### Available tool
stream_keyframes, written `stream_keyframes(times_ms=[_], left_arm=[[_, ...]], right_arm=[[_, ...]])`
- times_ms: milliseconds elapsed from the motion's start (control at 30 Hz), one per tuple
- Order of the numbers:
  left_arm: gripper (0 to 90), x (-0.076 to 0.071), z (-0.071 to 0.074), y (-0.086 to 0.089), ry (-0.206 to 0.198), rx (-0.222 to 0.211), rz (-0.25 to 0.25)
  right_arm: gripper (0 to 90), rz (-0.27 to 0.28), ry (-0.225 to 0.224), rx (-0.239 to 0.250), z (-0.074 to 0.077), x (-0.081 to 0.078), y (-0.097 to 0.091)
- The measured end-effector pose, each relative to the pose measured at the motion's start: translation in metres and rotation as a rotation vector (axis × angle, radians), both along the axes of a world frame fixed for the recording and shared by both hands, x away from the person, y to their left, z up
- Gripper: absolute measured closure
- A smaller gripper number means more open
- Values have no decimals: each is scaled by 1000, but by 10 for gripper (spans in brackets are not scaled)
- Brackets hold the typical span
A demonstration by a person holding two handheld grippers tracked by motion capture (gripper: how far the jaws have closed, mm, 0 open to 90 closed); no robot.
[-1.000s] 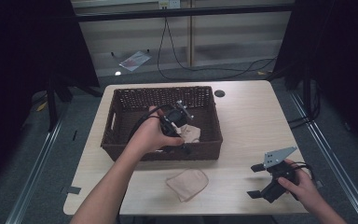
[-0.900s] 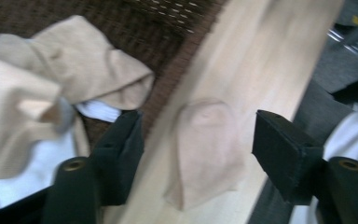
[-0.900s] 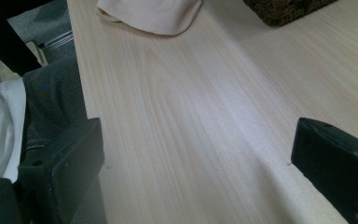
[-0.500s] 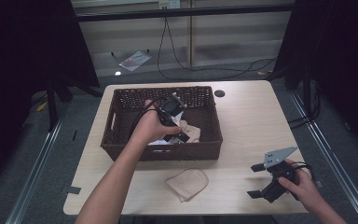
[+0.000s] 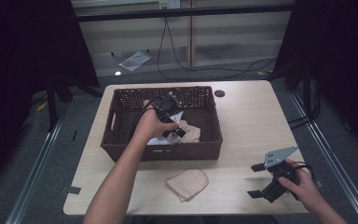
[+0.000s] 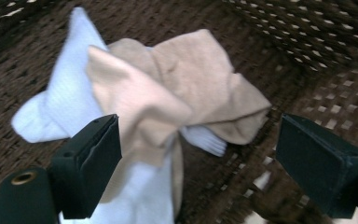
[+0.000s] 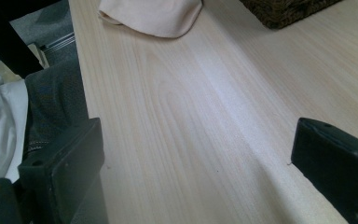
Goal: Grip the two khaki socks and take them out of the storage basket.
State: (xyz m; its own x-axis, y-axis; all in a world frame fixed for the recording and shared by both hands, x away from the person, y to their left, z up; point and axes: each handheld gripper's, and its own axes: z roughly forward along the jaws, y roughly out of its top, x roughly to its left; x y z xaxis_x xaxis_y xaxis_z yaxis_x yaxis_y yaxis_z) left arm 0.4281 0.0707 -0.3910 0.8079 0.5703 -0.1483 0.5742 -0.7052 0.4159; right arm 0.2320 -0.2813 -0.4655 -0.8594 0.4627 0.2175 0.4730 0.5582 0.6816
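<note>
A dark wicker basket [image 5: 121, 142] stands on the light wooden table [image 5: 251, 126]. Inside it lies a heap of cloths: a beige cloth [image 6: 177, 88] crumpled over a white one [image 6: 65, 102]. My left gripper [image 5: 176, 127] reaches down into the basket, open, its jaws wide apart just above the heap [image 6: 198, 158]. Another beige cloth [image 5: 187, 184] lies flat on the table in front of the basket, also seen from the right gripper view [image 7: 154, 16]. My right gripper [image 5: 258, 181] rests open near the table's front right edge, nothing between its jaws [image 7: 196, 182].
A small dark round hole [image 5: 220, 93] sits in the table behind the basket's right corner. Cables [image 5: 205, 70] run on the floor beyond the table. The person's lap and white garment [image 7: 0, 121] show past the table's front edge.
The left gripper has moved from the basket's near wall deeper into the basket, down toward the cloth heap. The beige cloth on the table lies still. The right gripper has not moved.
</note>
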Motion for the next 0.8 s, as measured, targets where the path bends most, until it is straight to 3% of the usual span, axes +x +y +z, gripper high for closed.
stream_keyframes(times_ms=[233, 633, 800], left_arm=[[109, 9, -12, 1, -23, -6, 53], [89, 21, -30, -3, -5, -23, 84], [101, 24, -39, -3, -3, -10, 98]], right_arm=[[25, 2, -2, -3, 0, 0, 0], [25, 0, -3, 3, 0, 0, 0], [25, 1, -4, 3, 0, 0, 0]])
